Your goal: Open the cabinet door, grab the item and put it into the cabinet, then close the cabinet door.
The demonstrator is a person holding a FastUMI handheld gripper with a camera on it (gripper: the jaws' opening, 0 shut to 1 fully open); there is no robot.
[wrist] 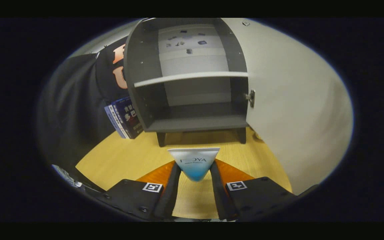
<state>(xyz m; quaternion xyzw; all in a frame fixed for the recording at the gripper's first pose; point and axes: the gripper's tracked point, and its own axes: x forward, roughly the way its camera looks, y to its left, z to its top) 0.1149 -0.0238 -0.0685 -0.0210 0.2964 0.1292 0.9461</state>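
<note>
Gripper: my gripper (pixel 195 173) has its two fingers pinching the tube, one flat pad pressed on each slanted side of it; a square black-and-white marker sits on top of each finger block.
Item: a soft plastic tube (pixel 194 163), flat and wedge-shaped from where I look, with its wide crimped end up and narrowing downward; white at the top, fading to clear blue at the bottom, smooth and slightly glossy. It is held between the fingers above the table, just short of the cabinet's feet.
Cabinet: a small dark grey cabinet (pixel 138 73) of matte board stands straight beyond the fingers on short block legs; I see small screw heads dotted along its left inner wall.
Shelf: one thin pale shelf (pixel 190 77) splits the inside into an upper and a lower compartment; both look bare of goods, and the back panel is light with a few small dark marks up high.
Door: the cabinet door (pixel 292 110) is swung wide open to the right, its inner face plain, smooth and off-white, hung on a metal hinge (pixel 251 98).
Table: a yellow wood-grain tabletop (pixel 125 160).
Beside the cabinet: a dark blue printed box (pixel 125 118) leans at the cabinet's lower left corner.
</note>
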